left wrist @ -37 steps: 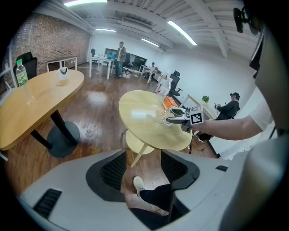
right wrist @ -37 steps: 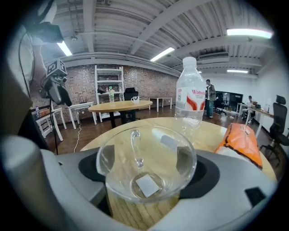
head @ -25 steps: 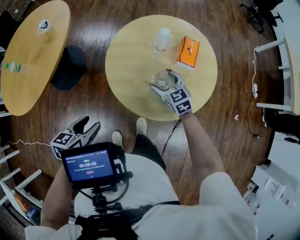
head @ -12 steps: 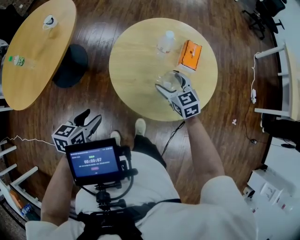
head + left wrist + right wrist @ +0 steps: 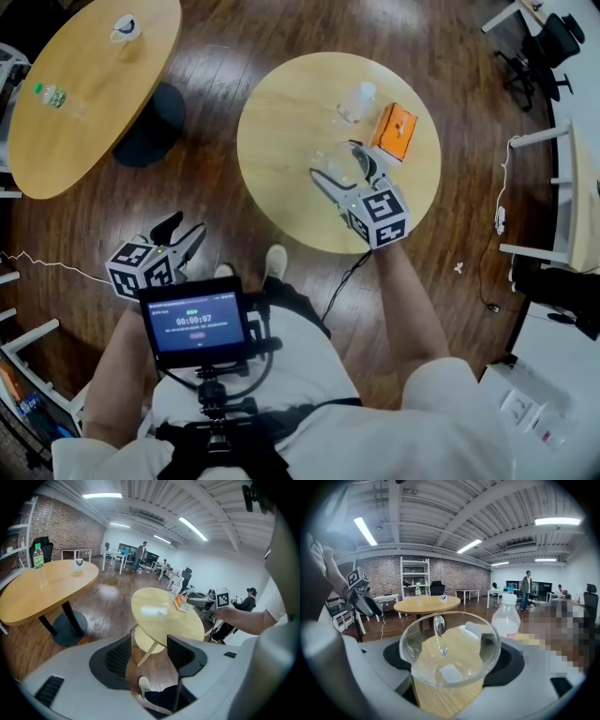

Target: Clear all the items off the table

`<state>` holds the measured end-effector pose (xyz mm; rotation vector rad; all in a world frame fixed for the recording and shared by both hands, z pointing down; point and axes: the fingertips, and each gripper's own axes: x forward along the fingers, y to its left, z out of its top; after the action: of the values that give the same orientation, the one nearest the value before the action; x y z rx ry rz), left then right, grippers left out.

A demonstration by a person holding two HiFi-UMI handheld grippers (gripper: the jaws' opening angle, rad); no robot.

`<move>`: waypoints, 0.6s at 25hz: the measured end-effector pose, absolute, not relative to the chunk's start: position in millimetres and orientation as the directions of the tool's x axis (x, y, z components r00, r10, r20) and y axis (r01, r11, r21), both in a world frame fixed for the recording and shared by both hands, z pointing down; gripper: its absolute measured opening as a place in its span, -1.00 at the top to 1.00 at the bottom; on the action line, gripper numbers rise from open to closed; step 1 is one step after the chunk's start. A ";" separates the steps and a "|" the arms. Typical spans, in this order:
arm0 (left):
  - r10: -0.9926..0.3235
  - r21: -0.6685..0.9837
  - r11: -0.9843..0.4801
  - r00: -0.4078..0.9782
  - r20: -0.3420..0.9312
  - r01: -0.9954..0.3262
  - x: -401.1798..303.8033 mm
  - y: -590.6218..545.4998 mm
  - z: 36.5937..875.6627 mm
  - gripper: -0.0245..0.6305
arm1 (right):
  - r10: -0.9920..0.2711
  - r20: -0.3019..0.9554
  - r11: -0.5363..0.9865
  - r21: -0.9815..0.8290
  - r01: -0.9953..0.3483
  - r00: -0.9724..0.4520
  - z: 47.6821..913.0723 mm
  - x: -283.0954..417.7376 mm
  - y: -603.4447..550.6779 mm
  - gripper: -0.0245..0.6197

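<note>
- Lower left of the head view: the left tongs [image 5: 181, 232] hang beside the person's body, off the bench. Their jaws stand apart with nothing between them.
- Centre: the right tongs [image 5: 343, 176] are clamped on a clear glass cup [image 5: 330, 161] over the near part of the round bench [image 5: 272, 141], one pad on each side of its wall.
- The cup looks empty, so it is probably light. Glass is stiff, smooth and breakable, so the pads could slide on it. A steady squeeze across the body below the rim, with the cup kept upright, suits it best.
- Just beyond, a plastic bottle [image 5: 354, 101] stands upright with an orange box [image 5: 394, 131] just beside it on the right. Both look light. The bottle's wall may give, so take it mid-body, and take the box across its narrower sides.
- Upper left: a second bench [image 5: 84, 112], well apart, carries a green-labelled bottle [image 5: 52, 96].
</note>
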<state>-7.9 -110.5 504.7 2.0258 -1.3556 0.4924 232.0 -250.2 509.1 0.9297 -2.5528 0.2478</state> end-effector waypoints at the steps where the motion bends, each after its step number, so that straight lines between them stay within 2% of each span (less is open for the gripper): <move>1: -0.684 0.303 -0.248 0.388 0.617 -0.920 -14.4 -107.9 503.1 0.18 | -0.563 0.435 0.773 -0.025 -0.634 -0.703 503.5 223.2 -250.0 -0.38; 6: -0.726 0.309 -0.175 0.334 0.601 -0.935 -61.0 -97.5 502.2 0.18 | -0.501 0.435 0.830 -0.004 -0.558 -0.748 482.8 163.8 -251.9 -0.38; 15: -0.800 0.329 -0.080 0.258 0.542 -0.941 -184.0 -62.2 522.3 0.18 | -0.415 0.448 0.893 0.035 -0.448 -0.792 477.5 14.6 -250.0 -0.37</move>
<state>-184.0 -62.2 522.3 1.9110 -1.5757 0.2921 14.6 -250.0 477.5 0.6277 -2.6046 0.1004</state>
